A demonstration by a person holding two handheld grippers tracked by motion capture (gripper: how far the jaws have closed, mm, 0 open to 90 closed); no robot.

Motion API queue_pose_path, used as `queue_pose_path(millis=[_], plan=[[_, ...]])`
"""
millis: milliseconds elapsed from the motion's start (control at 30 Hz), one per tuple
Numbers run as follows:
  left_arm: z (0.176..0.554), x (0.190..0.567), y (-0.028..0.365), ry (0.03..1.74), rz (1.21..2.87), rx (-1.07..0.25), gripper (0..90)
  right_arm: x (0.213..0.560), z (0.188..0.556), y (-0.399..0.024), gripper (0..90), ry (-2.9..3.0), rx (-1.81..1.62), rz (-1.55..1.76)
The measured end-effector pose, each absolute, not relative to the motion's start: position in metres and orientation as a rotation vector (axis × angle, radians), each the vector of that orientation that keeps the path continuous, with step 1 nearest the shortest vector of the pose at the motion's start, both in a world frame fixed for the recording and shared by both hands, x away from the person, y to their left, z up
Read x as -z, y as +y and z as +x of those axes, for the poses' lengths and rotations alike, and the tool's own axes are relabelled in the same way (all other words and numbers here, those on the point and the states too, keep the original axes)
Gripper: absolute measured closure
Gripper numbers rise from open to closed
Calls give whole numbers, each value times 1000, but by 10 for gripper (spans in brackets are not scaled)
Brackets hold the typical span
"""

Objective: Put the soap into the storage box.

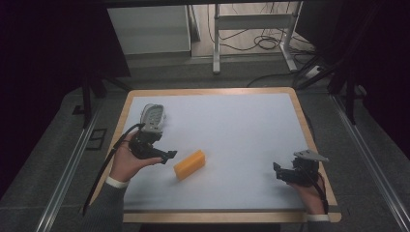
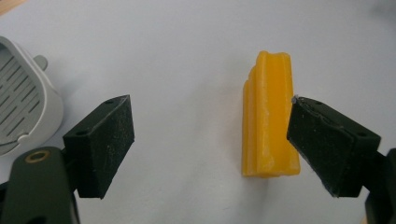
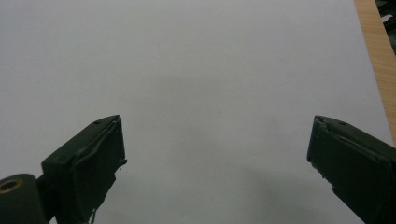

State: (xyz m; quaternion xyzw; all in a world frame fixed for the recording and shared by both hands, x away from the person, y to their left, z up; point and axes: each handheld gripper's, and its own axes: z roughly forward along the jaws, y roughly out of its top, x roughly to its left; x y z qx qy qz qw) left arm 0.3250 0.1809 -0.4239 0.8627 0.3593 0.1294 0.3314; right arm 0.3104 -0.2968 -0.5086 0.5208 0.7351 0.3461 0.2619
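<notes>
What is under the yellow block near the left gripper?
The yellow block lies directly on the white table surface, with nothing else visible beneath it. Its underside is hidden. The left gripper is open beside it, not holding it.

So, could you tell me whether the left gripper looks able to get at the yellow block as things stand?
Probably yes. The left gripper is open, and the yellow block lies just ahead of it on the white table, close beside one jaw. Nothing stands between them; the grey dish sits off to the other side.

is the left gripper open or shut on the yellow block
Open: the left gripper has its jaws spread wide, and the yellow block lies between them unclamped.
</notes>
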Motion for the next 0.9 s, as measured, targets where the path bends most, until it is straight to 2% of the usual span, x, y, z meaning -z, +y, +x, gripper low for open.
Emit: queue_pose_path(millis=[733, 900], plan=[[330, 441, 133, 854, 2331, -266, 155, 509, 310, -298, 44, 1984, -920, 1411], [333, 453, 121, 855, 2362, -207, 156, 509, 310, -298, 44, 1980, -919, 1412]])
